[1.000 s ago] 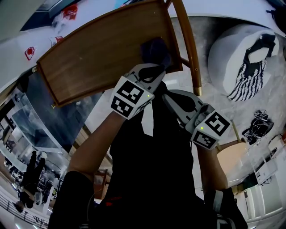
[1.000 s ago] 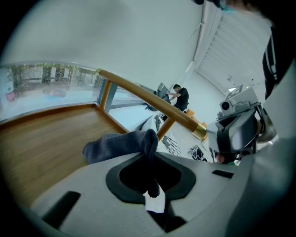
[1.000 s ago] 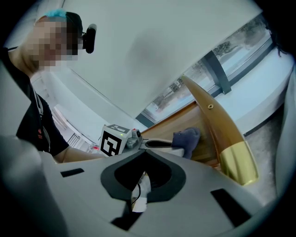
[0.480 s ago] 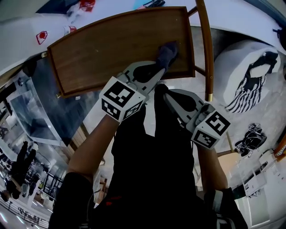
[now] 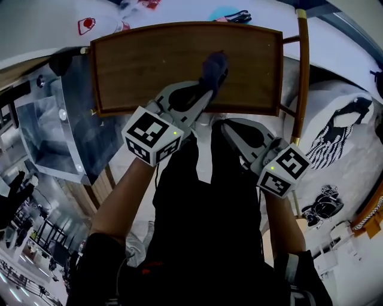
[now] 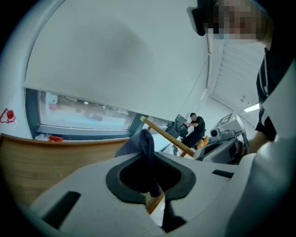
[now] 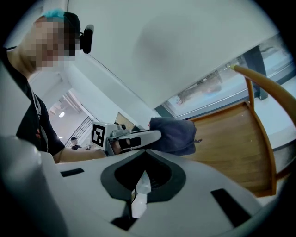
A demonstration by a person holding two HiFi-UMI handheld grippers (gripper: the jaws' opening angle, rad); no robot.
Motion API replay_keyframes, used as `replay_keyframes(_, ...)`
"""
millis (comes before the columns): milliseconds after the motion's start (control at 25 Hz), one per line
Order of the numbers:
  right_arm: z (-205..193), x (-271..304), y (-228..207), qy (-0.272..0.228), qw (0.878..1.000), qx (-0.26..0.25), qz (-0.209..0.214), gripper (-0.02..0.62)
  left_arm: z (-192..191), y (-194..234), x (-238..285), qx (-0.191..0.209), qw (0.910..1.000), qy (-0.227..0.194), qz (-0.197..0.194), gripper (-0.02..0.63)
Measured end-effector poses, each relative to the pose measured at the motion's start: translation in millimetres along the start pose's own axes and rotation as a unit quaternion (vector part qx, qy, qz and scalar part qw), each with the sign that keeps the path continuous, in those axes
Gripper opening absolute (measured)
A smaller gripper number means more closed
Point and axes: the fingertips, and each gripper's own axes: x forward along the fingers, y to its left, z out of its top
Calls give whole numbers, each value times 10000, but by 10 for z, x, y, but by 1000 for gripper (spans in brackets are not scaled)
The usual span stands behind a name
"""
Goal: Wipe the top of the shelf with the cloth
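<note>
Shelf top: brown wood with fine straight grain, smooth, low satin sheen. The raised lip is the same wood.
Cloth: dark blue-grey fabric, matt, soft and creased.
Left gripper and right gripper: light grey moulded plastic shells, smooth and matt. The jaw lining is black, matt and rubber-like.
Rail, right of the shelf: lighter varnished wood, glossier than the shelf, with a brass-coloured metal cap at its far end.
</note>
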Motion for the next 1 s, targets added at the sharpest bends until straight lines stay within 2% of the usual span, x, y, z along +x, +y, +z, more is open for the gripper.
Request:
replay_keyframes(480,192,710,617,395,9969,-574,367,5,220,460,-1040,-64,9971,-554,511,52)
replay_keyframes(800,430,1045,1090,420,9923,-982,621,5,566,576,-1679,179,9922,-943,791,52)
replay_keyframes(1000,730,1134,1433,249,9887,-1239,801,5,856,557,-2028,354,9873,-1205,973,51)
